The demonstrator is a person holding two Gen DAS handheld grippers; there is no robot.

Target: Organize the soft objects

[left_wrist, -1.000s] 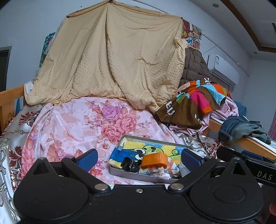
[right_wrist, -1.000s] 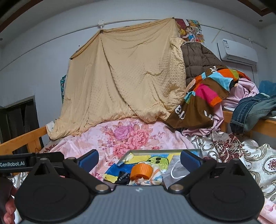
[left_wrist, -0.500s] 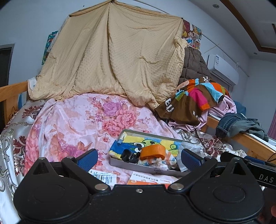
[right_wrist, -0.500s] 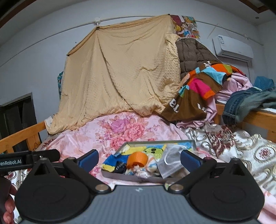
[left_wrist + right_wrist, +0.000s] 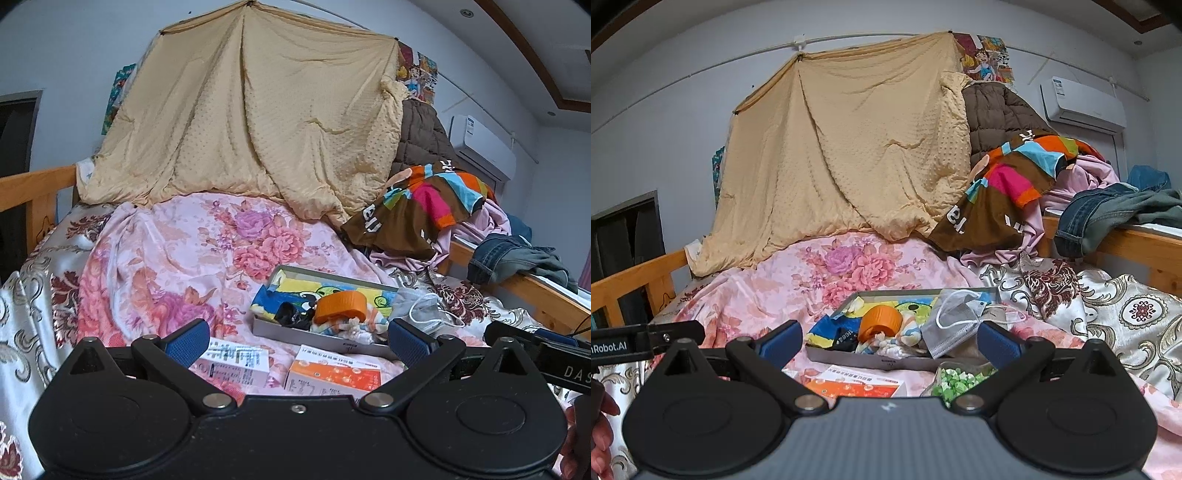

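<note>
Soft objects crowd the grey tray [image 5: 886,363] at centre frame, gathered for sorting on the bed; left gripper [image 5: 295,338] and right gripper [image 5: 888,339] hover with fingers spread, empty.

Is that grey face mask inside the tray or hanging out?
Partly out: the face mask drapes over the tray rim's right end, ear loops loose.
</note>
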